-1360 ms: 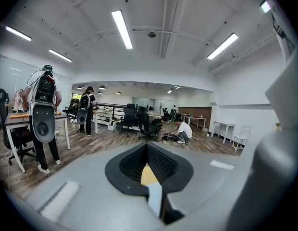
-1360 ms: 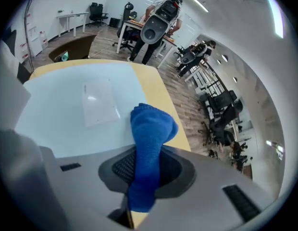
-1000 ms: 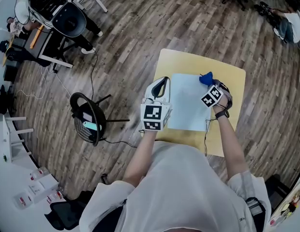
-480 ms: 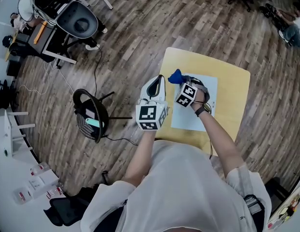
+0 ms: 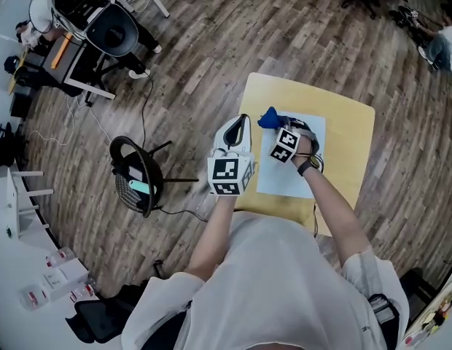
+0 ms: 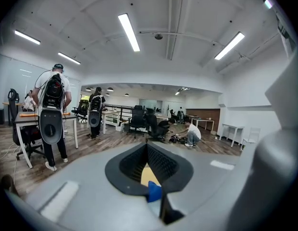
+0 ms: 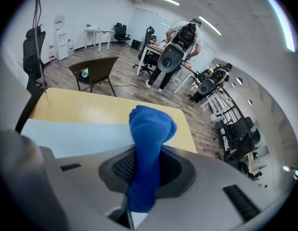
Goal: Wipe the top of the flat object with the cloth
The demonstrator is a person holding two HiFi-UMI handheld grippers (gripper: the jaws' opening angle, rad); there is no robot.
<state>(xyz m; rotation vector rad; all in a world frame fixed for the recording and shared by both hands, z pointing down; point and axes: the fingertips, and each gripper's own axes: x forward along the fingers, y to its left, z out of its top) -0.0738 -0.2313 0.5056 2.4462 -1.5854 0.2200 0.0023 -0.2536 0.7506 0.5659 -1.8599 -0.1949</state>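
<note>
Right claw [image 5: 275, 122]: clamped on the blue cloth [image 5: 267, 117], which stuck out past the jaws.
Cloth: over the far left corner of the sheet [image 5: 295, 173]; contact unclear.
Sheet: pale, lay flat on the yellow table [image 5: 350, 144].
Left claw [image 5: 242, 122]: jaws together, nothing held, at the table's left edge, just beside the sheet.

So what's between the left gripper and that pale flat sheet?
Only a bare strip of the yellow tabletop, which the head view shows between the left gripper and the pale flat sheet.
</note>
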